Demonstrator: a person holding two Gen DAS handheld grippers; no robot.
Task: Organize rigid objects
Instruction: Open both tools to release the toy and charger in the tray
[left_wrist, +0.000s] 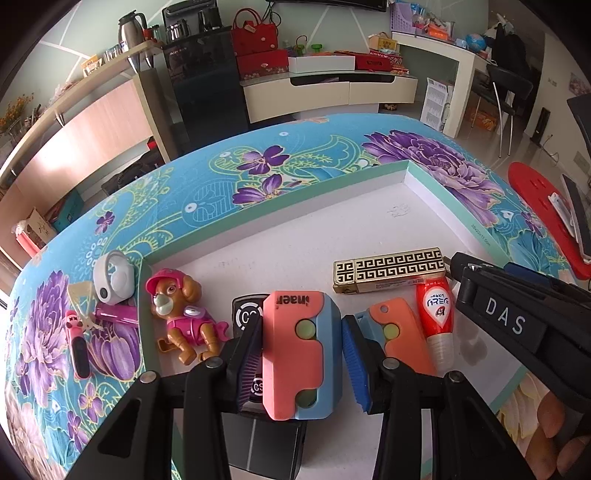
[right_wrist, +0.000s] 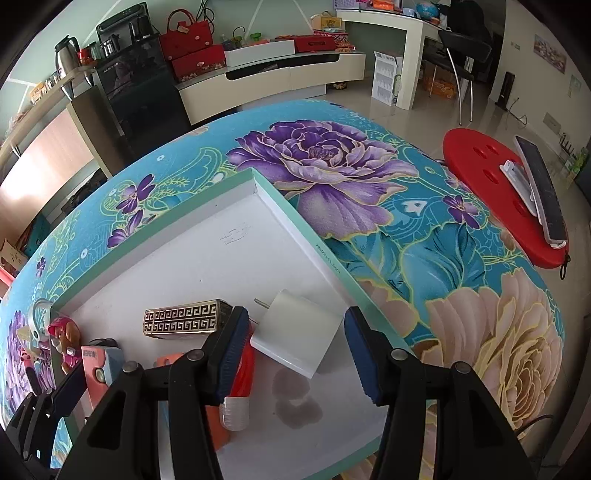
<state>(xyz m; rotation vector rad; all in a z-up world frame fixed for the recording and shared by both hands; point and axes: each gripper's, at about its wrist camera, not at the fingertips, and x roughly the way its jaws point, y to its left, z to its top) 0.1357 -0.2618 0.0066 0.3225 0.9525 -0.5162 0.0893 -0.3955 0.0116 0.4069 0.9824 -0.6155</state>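
The left gripper pinches the pink-and-blue toy over the white tray, so lower it flat into a bare spot before releasing, while the right gripper hangs spread around the white block, not gripping.

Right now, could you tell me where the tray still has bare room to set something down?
The tray's far half is bare, from the gold patterned box back to the far rim. The near edge is crowded: dog figure, pink-and-blue block, red tube, white adapter.
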